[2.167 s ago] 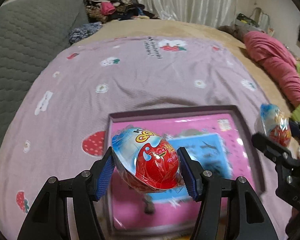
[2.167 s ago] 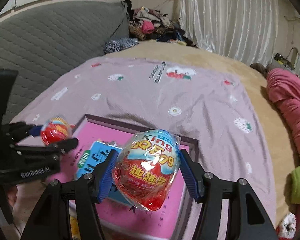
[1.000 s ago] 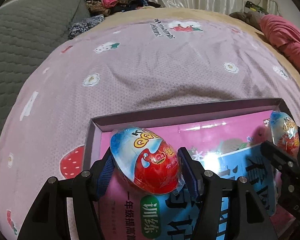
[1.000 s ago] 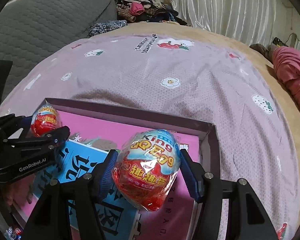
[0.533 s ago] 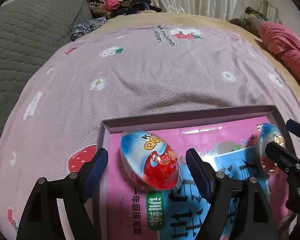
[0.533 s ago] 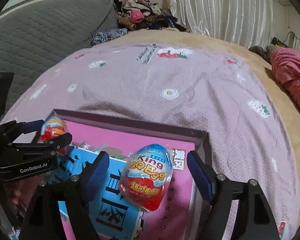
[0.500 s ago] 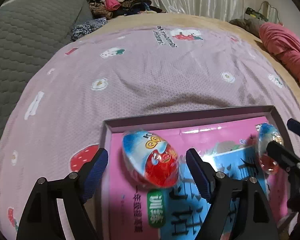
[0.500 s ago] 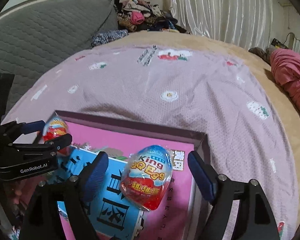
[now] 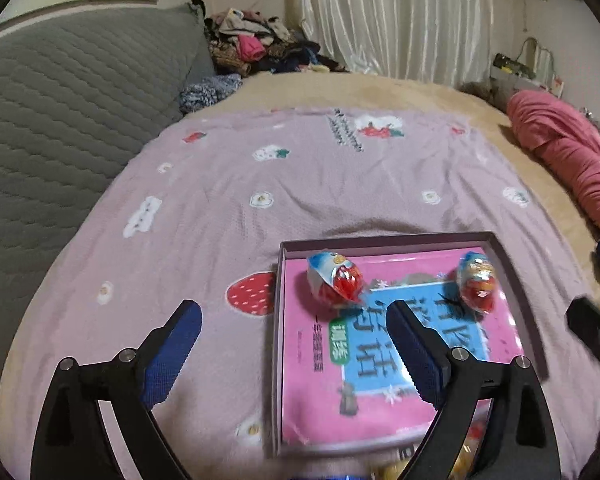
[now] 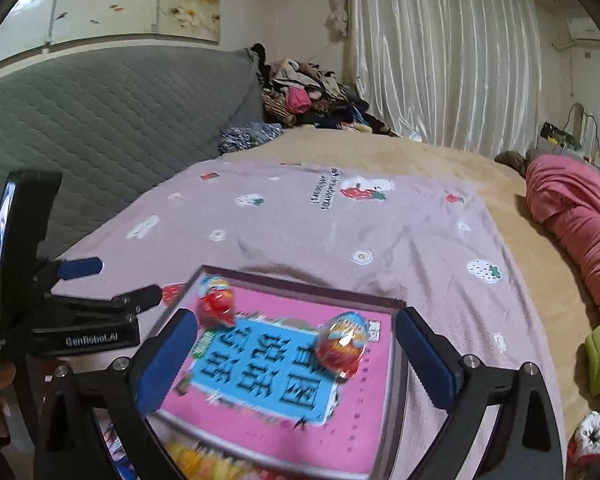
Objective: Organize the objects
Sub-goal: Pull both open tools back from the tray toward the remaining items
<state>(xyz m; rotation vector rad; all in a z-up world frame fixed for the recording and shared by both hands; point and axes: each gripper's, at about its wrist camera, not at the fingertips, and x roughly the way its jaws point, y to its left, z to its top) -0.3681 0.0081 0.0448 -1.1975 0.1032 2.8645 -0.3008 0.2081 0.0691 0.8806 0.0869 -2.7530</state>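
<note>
Two wrapped eggs are lying in the shallow box (image 9: 512, 280) on the pink workbook (image 9: 320, 392), w/ both grippers hanging spread and empty. Left egg (image 9: 334, 282) is sitting ahead of the left gripper (image 9: 296, 354), slightly right of centre, long axis slanting. Right egg (image 10: 342, 344) is sitting nearly centred ahead of the right gripper (image 10: 296, 364), nearer that hand.

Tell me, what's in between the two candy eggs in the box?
Only the pink book they lie on. Between the left egg and right egg, the left wrist view shows just its cover.
</note>
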